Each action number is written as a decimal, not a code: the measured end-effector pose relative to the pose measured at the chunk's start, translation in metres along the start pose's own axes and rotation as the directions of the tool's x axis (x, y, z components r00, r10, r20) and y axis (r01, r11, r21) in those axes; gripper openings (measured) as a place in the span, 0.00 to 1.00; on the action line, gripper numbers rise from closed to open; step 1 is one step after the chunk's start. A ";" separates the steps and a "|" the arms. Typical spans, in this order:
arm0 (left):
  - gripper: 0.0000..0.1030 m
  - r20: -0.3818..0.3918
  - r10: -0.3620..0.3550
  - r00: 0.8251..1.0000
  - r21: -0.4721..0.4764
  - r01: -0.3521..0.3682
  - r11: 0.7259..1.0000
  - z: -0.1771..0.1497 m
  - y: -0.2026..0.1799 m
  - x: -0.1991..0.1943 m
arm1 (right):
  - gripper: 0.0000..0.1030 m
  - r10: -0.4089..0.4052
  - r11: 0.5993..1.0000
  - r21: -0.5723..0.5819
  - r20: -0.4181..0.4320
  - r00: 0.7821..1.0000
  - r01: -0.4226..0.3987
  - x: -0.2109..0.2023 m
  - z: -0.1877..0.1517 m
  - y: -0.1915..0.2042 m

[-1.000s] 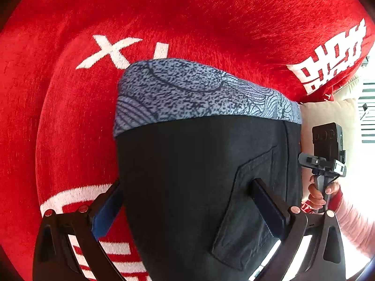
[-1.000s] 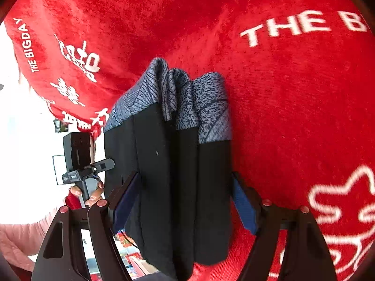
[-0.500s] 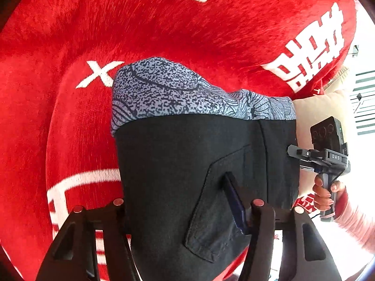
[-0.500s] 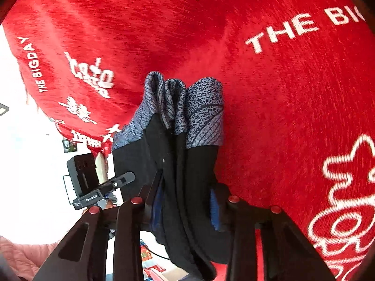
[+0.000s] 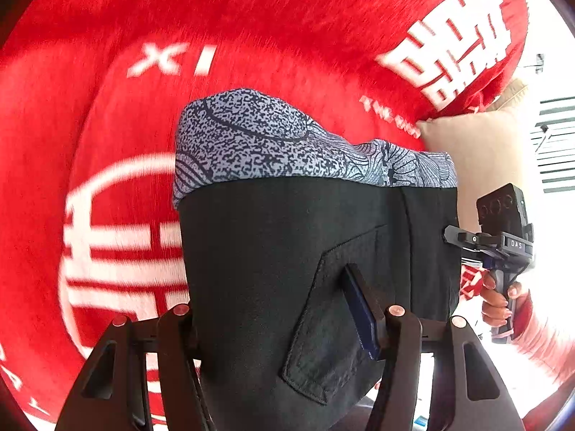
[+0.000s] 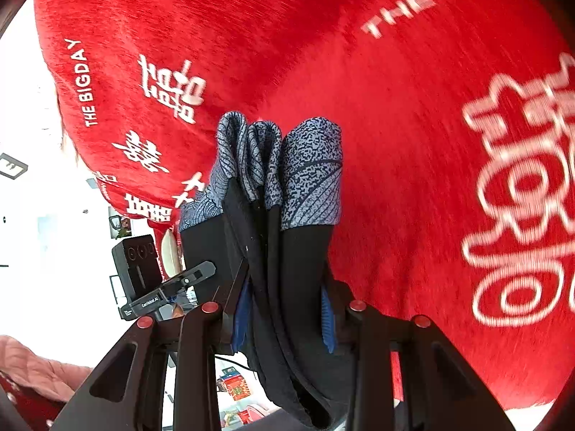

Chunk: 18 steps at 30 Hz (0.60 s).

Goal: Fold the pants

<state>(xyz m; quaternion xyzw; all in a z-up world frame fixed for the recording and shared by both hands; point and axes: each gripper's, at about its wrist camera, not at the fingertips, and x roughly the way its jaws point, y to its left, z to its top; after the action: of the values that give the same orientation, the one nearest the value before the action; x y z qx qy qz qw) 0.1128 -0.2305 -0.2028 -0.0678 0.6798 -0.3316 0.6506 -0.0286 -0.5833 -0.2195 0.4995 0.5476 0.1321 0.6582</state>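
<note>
The folded black pants (image 5: 280, 251) with a blue-grey patterned cuff band (image 5: 273, 143) hang lifted above the red bedspread. My left gripper (image 5: 284, 309) is shut on the flat side of the bundle near its back pocket (image 5: 334, 330). In the right wrist view the pants (image 6: 287, 269) show as several stacked folds, edge on. My right gripper (image 6: 284, 309) is shut on those layers. Each gripper shows in the other's view, the right one (image 5: 503, 248) at the bundle's right edge, the left one (image 6: 151, 280) at its left.
A red bedspread (image 5: 287, 28) with white lettering fills the background; it also shows in the right wrist view (image 6: 413, 107). A beige pillow (image 5: 478, 151) lies at its right edge. The bed's edge and a bright room lie to the left in the right wrist view.
Both grippers closed from open onto the folded pants. The bundle has risen off the bedspread and the background has shifted, with motion blur.
</note>
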 end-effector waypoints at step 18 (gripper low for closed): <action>0.93 0.079 0.437 0.896 -0.075 -0.432 0.899 -0.040 -0.024 -0.019 | 0.77 -0.349 0.934 -0.078 0.021 0.937 0.350 -0.009 -0.025 0.017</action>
<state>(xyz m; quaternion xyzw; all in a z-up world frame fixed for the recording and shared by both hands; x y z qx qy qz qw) 0.0701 -0.2249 -0.1763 0.0519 0.6556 -0.1555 0.7371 -0.0472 -0.5694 -0.1980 0.3676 0.6197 0.0332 0.6926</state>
